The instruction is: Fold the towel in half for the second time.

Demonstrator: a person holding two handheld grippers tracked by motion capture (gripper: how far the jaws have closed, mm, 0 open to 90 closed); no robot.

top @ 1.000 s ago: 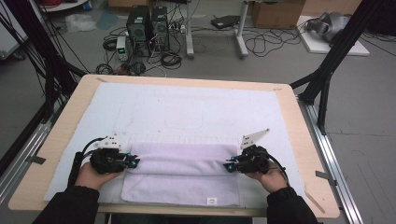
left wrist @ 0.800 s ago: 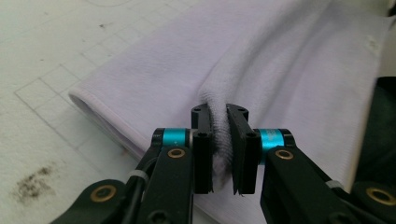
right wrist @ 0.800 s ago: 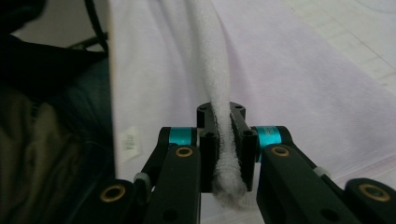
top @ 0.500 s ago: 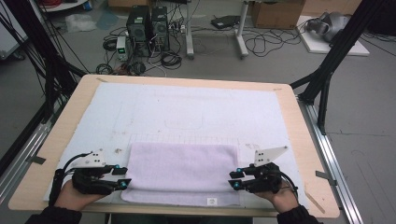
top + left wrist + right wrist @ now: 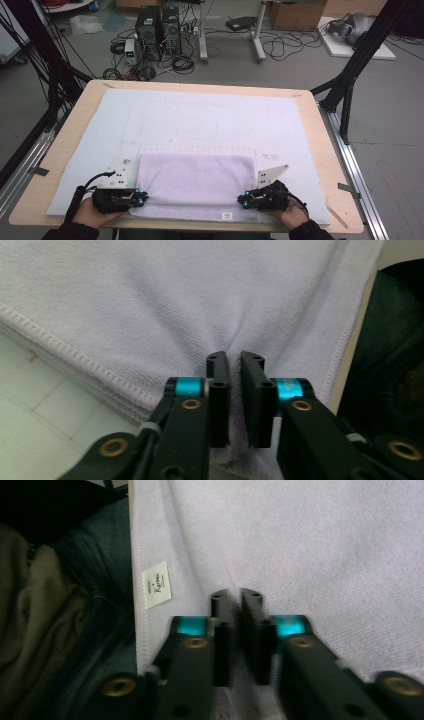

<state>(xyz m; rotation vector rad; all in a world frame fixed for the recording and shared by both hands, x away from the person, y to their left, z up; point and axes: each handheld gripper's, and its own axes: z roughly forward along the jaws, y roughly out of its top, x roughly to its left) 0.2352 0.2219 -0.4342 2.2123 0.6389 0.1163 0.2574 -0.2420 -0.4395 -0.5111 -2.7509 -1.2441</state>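
Folded lilac towel (image 5: 196, 179) lies flat at near edge of counter (image 5: 70, 135), on white mat (image 5: 210, 120). Left tool (image 5: 141, 198) at towel's near-left corner, jaws pressed together, pinching puckered cloth (image 5: 220, 305). Right tool (image 5: 242, 200) at near-right corner, jaws likewise closed on towel (image 5: 310, 540). Small white label (image 5: 156, 584) near towel's hem. 2 hands grip tools from near side: left hand (image 5: 90, 216), right hand (image 5: 290, 218).
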